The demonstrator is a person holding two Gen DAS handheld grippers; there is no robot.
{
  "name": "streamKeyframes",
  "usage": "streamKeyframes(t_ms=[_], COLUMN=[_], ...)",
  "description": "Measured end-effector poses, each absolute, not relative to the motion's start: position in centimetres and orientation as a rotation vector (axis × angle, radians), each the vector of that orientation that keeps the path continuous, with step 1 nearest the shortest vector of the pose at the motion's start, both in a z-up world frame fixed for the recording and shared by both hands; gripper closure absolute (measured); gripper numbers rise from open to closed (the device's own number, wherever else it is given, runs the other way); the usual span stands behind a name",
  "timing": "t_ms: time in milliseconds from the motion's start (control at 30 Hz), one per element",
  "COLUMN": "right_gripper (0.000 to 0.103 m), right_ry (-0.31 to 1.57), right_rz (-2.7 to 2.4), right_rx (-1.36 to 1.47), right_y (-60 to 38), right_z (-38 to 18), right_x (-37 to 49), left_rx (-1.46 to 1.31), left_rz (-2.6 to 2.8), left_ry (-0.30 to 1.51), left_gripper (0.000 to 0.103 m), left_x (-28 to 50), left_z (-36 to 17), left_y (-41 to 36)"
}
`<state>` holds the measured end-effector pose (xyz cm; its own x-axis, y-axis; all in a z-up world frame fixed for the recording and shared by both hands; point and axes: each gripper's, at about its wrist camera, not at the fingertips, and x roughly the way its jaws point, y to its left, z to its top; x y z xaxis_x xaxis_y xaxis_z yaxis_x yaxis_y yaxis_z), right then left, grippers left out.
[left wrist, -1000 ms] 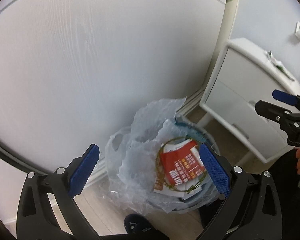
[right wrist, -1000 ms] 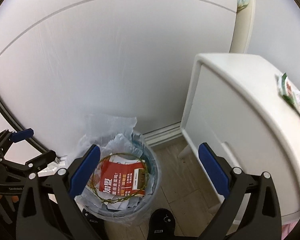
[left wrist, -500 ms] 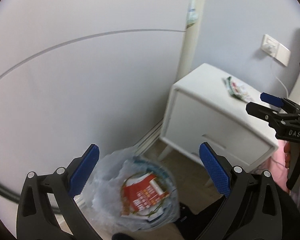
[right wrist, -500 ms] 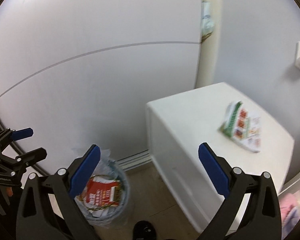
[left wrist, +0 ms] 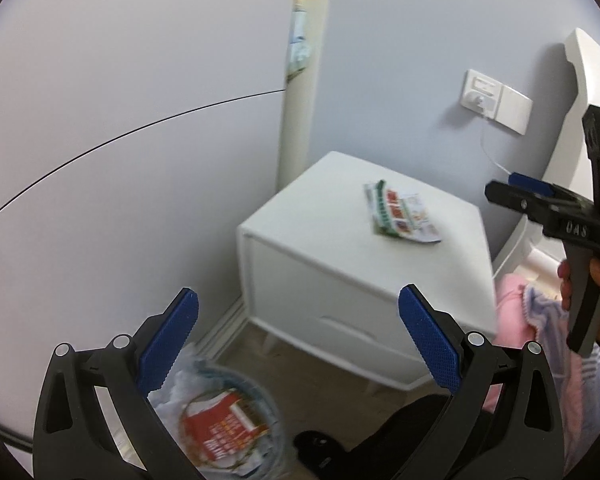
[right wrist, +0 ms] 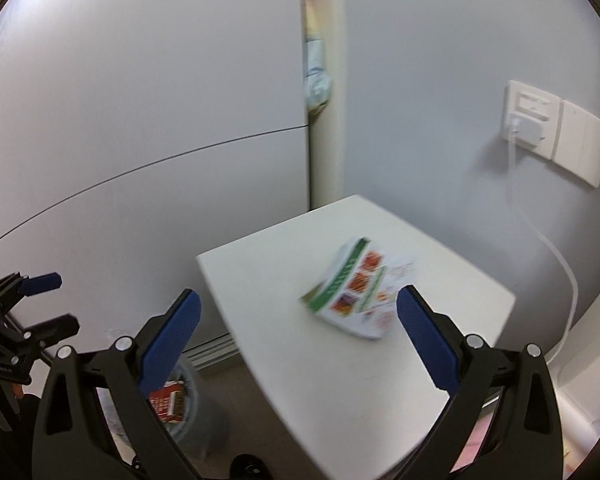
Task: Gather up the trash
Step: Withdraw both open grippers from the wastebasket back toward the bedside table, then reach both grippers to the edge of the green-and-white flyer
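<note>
A green and white printed leaflet (right wrist: 358,294) lies on top of a white nightstand (right wrist: 340,360); it also shows in the left wrist view (left wrist: 400,214). A lined trash bin (left wrist: 224,420) with red paper inside stands on the floor left of the nightstand; it shows low in the right wrist view (right wrist: 180,404). My right gripper (right wrist: 298,340) is open and empty, above the nightstand, near the leaflet. My left gripper (left wrist: 298,344) is open and empty, above the bin and the nightstand's front.
A grey wardrobe door (left wrist: 120,120) fills the left. A wall socket with a white cable (right wrist: 528,124) is behind the nightstand. Pink and blue bedding (left wrist: 540,320) lies at the right. Wood floor (left wrist: 292,384) lies between bin and nightstand.
Both grippers have risen and swung right, away from the bin toward the nightstand. The leaflet now sits between the right gripper's fingers in view. Both stayed open.
</note>
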<state>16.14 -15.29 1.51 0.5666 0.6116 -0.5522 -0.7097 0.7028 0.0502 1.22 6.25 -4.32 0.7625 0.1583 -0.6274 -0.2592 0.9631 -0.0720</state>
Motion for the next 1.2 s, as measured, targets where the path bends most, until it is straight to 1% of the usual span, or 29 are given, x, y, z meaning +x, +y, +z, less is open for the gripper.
streamKeyframes(t_ms=[167,333,433,600,800,1000,1200], right_gripper=[0.007,0.007,0.007,0.007,0.007,0.007,0.007], right_ry=[0.587,0.664,0.668,0.706,0.767,0.785,0.814], right_rz=[0.81,0.824,0.84,0.855,0.855,0.816,0.804], right_rx=[-0.227,-0.244,-0.271,-0.251,-0.202,-0.224,-0.233], right_y=[-17.8,-19.1,-19.1,-18.8,-17.7,-15.6,-14.0], right_z=[2.7,1.6,0.6,-1.4,-4.1,-6.4,-7.7], right_x=[20.1,24.9,26.5,29.2,32.3,34.2,35.9], left_rx=[-0.158,-0.182,-0.249,-0.355,-0.377,-0.435,-0.473], left_rz=[0.18,0.141,0.118,0.126,0.143,0.176,0.183], left_ry=[0.678,0.7,0.71,0.741,0.784,0.817,0.843], left_gripper=[0.006,0.006,0.006,0.006,0.006,0.006,0.006], left_x=[4.2,7.5,9.6,13.5,17.0,19.5,21.3], left_z=[-4.5,-5.2,-5.8,-7.4,-9.6,-11.9,-13.5], left_y=[3.5,0.9,0.2,-0.3,-0.6,0.2,0.6])
